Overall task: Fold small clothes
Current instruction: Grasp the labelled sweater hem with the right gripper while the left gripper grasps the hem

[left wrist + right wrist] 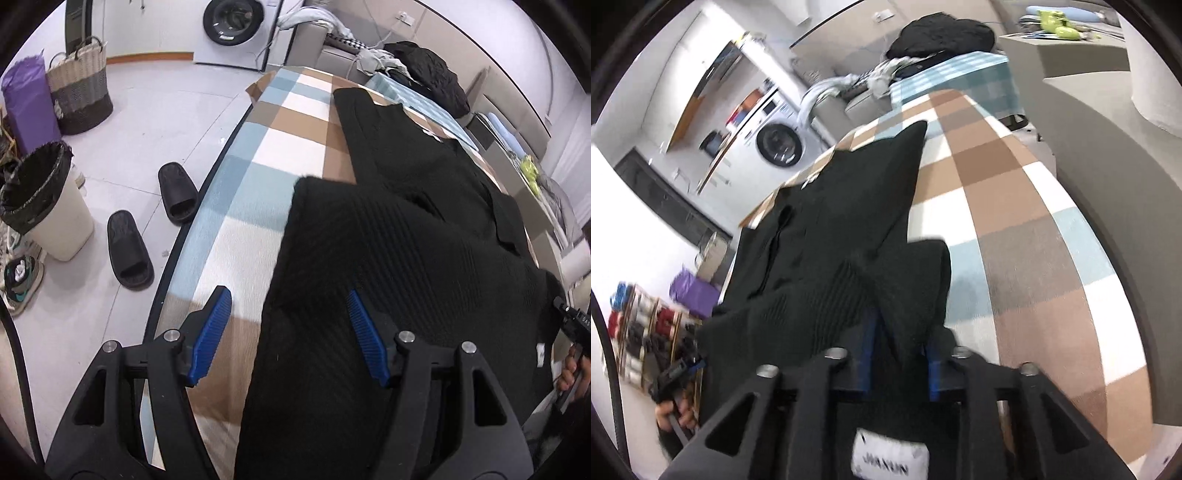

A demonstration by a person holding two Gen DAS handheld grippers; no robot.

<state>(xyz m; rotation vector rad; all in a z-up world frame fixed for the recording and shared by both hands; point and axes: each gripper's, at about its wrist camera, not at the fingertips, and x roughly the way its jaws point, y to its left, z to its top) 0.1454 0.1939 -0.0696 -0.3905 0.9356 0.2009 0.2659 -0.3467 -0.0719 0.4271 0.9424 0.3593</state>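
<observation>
Left gripper (290, 332) stands open over the black knit top's (406, 240) edge at centre frame on the checked cloth (240, 177), while the right gripper (899, 354) pinches a fold at lower centre, so carry that fold flat and square, I'd say.
</observation>
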